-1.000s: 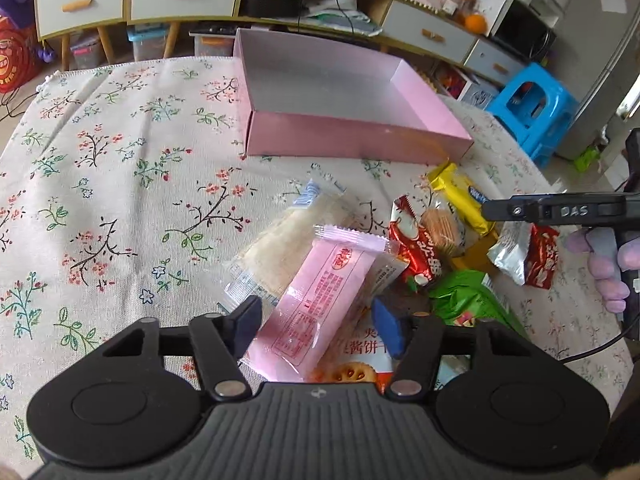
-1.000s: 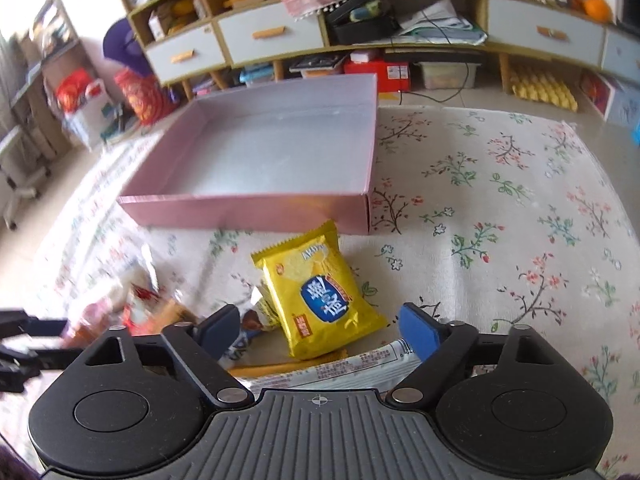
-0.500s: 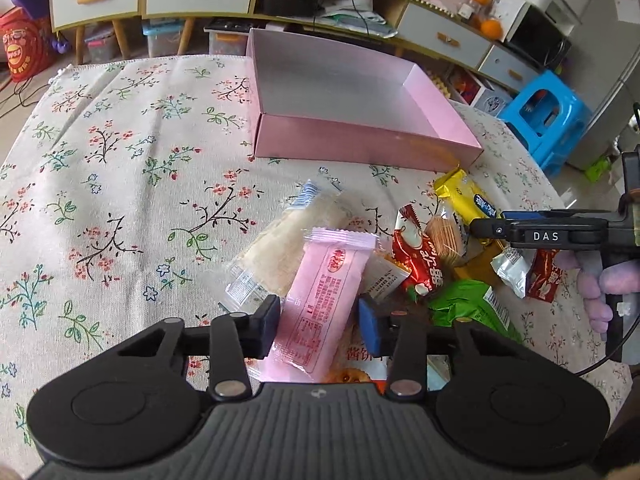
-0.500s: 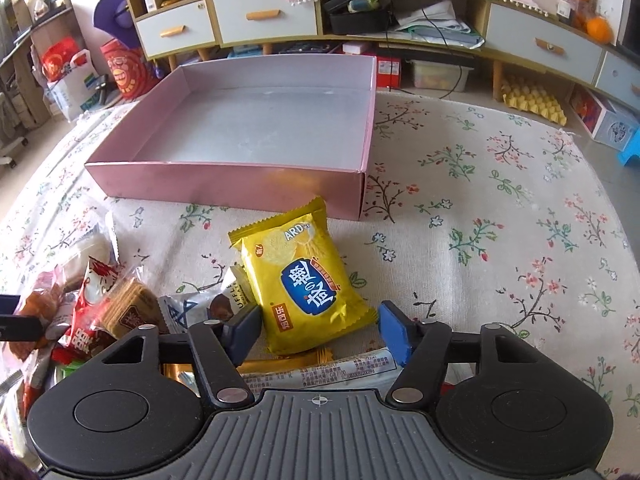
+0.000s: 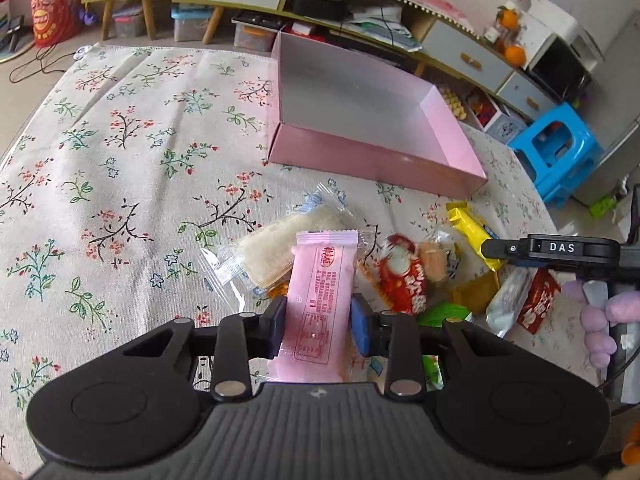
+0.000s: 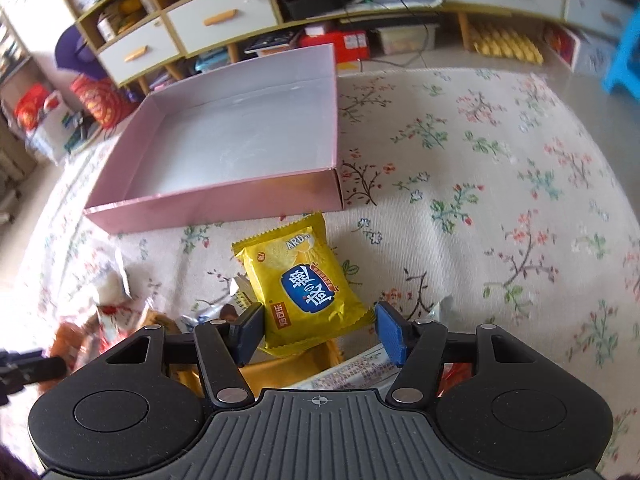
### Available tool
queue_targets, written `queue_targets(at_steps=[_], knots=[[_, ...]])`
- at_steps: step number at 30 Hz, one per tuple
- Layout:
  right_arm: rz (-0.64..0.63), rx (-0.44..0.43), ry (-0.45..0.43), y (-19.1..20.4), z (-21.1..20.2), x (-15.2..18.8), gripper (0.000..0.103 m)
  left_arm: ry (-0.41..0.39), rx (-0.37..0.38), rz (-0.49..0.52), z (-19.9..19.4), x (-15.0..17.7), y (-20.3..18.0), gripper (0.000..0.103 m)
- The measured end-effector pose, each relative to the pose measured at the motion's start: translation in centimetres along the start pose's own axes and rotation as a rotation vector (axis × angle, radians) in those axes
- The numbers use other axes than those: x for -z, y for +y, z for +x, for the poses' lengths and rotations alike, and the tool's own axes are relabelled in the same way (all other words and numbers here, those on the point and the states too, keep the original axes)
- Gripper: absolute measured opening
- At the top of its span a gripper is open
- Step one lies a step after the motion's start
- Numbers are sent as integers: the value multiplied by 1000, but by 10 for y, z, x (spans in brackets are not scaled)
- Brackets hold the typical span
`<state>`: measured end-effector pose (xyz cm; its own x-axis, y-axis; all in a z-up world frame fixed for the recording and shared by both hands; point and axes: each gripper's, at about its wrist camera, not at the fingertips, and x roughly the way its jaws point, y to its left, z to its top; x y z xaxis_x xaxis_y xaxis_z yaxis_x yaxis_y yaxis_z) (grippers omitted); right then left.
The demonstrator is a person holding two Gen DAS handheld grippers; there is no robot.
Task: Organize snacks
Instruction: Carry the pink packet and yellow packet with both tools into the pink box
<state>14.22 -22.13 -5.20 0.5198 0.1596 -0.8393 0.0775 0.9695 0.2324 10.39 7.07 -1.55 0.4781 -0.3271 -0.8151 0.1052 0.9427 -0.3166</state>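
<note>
My left gripper (image 5: 318,328) is closing on a long pink snack packet (image 5: 322,280); both pads touch its sides near its lower end. Beside it lie a clear packet of pale wafers (image 5: 272,248) and a red packet (image 5: 404,280). In the right wrist view my right gripper (image 6: 319,330) is closing on a yellow snack packet (image 6: 304,280), whose edges meet both pads. The open pink box (image 5: 376,160) (image 6: 216,204) stands just behind the snacks with nothing inside. The right gripper's finger (image 5: 552,248) shows at the right in the left wrist view, over the yellow packet (image 5: 472,232).
A flowered tablecloth (image 5: 120,160) covers the table. More loose snacks lie in a heap: a green packet (image 5: 440,316), a silver and red packet (image 5: 528,300). A blue stool (image 5: 556,152) stands beside the table. Low cabinets with drawers (image 6: 224,20) line the far wall.
Both grippers' jaws have narrowed onto their packets: the left onto the pink one, the right onto the yellow one. Both views have rolled a little.
</note>
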Motion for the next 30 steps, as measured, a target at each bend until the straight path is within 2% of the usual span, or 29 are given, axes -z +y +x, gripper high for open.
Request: queue_targets(at_steps=[6,11,15,21,30], knots=[[129,-82,17,-6,-11,-6,60,-65,-1,-54,-14,-9,-5,31],[190,-129,-25,-1,-26,-14,60,-134,-34,-91,-15,-20,-11,30],[245,-153,-4,6,-25,-29,60,-153,-62,-63,-6,-44,-21,30],[221,-164,-89,11,-16,-59,60,-212,-75,7,16,-83,-39,30],[193,-185,-141,2,26,-81,60,-270,-148,61,67,-107,-40,30]])
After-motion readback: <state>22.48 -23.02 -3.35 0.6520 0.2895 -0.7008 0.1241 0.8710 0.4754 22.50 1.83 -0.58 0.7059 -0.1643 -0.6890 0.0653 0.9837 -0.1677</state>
